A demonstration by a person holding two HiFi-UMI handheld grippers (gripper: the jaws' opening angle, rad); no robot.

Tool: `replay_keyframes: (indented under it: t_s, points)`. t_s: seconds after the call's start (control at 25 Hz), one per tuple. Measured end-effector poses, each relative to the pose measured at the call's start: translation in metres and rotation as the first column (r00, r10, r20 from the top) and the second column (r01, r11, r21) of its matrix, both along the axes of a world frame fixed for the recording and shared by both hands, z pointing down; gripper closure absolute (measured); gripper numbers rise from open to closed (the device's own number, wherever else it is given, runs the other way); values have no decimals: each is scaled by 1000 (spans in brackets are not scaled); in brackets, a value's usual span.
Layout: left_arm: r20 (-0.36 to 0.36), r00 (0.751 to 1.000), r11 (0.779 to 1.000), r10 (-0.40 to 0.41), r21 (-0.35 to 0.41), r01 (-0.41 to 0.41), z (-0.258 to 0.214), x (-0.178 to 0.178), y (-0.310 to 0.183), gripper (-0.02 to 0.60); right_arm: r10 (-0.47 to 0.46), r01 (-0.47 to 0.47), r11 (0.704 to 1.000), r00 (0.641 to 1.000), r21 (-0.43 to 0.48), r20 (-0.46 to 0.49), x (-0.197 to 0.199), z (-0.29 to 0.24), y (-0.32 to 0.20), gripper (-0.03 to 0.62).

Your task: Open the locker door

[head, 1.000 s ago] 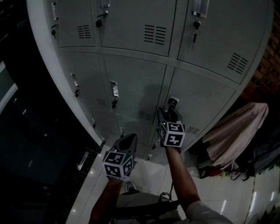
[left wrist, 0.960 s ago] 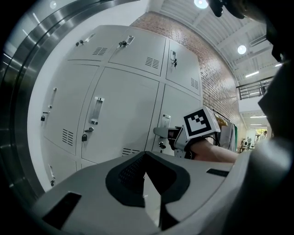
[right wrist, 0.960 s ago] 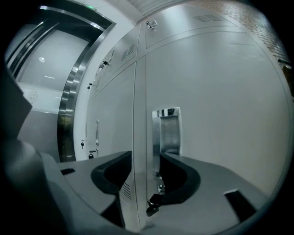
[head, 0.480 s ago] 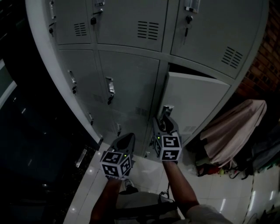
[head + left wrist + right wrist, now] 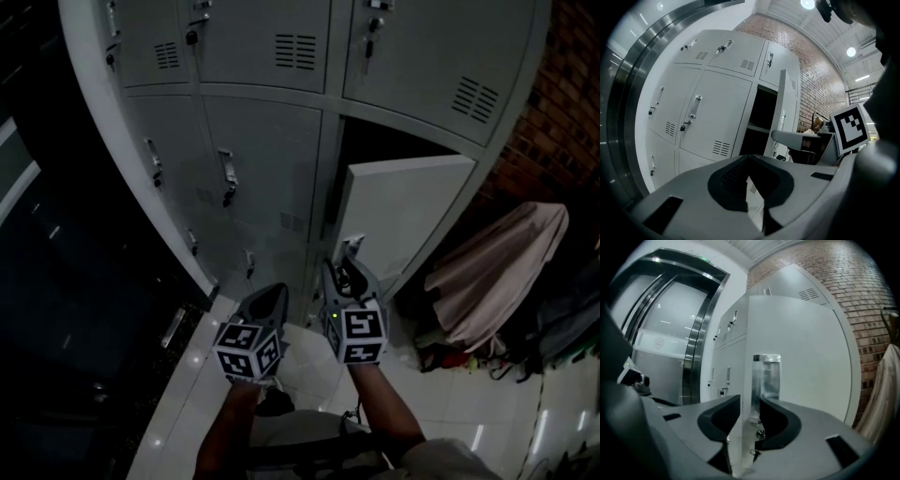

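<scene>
My right gripper pinches the edge of the locker door; my left gripper is pressed together on nothing.

My right jaws have just been closing, and the door's edge fills the gap between them, with the pads against it right below the shiny metal handle. The door stands swung out from the bank of grey lockers, hinged on its right side, in the middle row of the right-hand column. The compartment behind it is open and dark. From my left side I see one pale shelf line across it, but cannot tell what it holds. My left gripper hangs low beside the right, apart from every door. The neighbouring doors are shut. A pale cloth drapes over something to the right.
</scene>
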State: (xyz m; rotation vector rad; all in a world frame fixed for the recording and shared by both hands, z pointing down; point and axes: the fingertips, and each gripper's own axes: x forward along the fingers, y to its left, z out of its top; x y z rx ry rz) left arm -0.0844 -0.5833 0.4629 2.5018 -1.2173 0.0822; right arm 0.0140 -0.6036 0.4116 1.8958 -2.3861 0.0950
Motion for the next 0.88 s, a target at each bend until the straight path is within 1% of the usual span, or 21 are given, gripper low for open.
replay_keyframes:
  t_s: [0.16,0.24,0.28,0.52,0.64,0.72,0.88]
  points:
    - [-1,1000,1000,-14,4,14,0,6,17,583,-24,24,1000,1000,-10,4,5,2,20,453]
    - [-2,1000,1000,-22,6,22,-1,9,26,583,-43,43,999,999,-23,14,8,5,31,476]
    - [-3,1000,1000,-26,7,26,-2,10,30,583,-54,54,998,998,-29,19,10,5,36,477]
    - [0,1000,999,-31,13,31,-3,28,59,583,-113,113,994,993,-10,25,21,1,67,474]
    - [1,1000,1000,-27,13,27,-3,39,74,583,-115,115,993,993,-13,10,32,4,84,450]
    - [1,1000,1000,-22,10,22,-2,47,84,583,-116,116,993,993,-16,2,38,5,96,445]
    - [6,1000,1000,-4,7,4,1,63,103,583,-98,98,995,995,31,-12,54,-4,116,448]
